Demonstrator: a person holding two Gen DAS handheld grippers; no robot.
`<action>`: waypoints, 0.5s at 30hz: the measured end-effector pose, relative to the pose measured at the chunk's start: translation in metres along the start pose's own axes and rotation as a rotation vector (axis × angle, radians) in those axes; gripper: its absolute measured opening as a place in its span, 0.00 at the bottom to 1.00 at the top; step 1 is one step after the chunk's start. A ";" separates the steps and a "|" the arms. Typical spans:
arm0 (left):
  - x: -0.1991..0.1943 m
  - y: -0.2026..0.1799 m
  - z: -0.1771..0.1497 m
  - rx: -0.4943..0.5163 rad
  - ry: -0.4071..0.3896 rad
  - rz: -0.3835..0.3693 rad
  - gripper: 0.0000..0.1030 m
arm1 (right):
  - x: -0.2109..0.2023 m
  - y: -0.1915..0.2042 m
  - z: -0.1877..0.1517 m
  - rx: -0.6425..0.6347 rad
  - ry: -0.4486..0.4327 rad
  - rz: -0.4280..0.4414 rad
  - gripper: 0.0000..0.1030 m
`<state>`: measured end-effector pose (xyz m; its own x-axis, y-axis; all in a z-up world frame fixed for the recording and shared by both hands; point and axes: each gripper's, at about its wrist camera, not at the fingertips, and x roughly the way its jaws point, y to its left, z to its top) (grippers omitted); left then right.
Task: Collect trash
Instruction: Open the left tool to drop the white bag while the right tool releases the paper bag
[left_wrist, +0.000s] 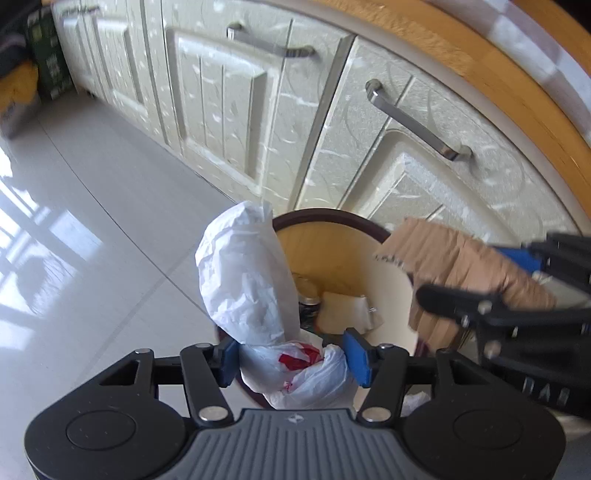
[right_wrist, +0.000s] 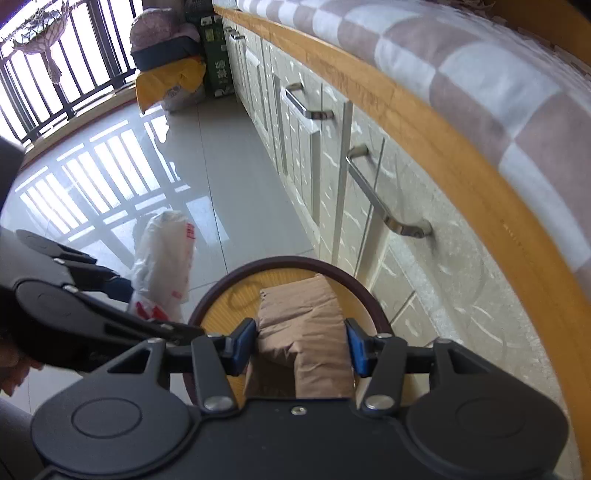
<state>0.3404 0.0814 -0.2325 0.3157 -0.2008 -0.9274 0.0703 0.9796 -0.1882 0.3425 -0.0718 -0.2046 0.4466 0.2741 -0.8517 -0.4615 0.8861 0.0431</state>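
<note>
A: What is the left wrist view showing?

B: The left gripper is clamping a crumpled white plastic bag with red print between its blue pads. The bag is rising over the left rim of a round bin, which has a dark rim and a yellow inside. The bin is sitting near pale cabinet doors; glossy floor tiles are lying open to the left. The right gripper is reaching in from the right, squeezing a creased brown paper bag above the bin mouth.

A: And the right wrist view?

B: The right gripper is pinching the brown paper bag directly over the bin. The left gripper is holding the white bag just left of the rim. Cabinets are crowding the right edge; open floor is stretching far left toward a railing.

A: Any writing?

B: Red characters on the white bag, too blurred to read.
</note>
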 end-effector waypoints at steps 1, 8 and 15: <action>0.004 0.001 0.001 -0.018 0.006 -0.005 0.60 | 0.001 0.000 -0.002 -0.001 0.005 -0.002 0.51; 0.021 0.002 -0.001 -0.016 0.086 0.032 0.79 | 0.014 -0.004 -0.002 -0.007 0.037 -0.013 0.52; 0.018 0.003 -0.002 0.075 0.093 0.081 0.82 | 0.025 -0.008 -0.004 -0.006 0.049 -0.004 0.61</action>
<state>0.3448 0.0802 -0.2504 0.2342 -0.1164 -0.9652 0.1202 0.9887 -0.0900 0.3538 -0.0734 -0.2282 0.4107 0.2519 -0.8763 -0.4645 0.8848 0.0367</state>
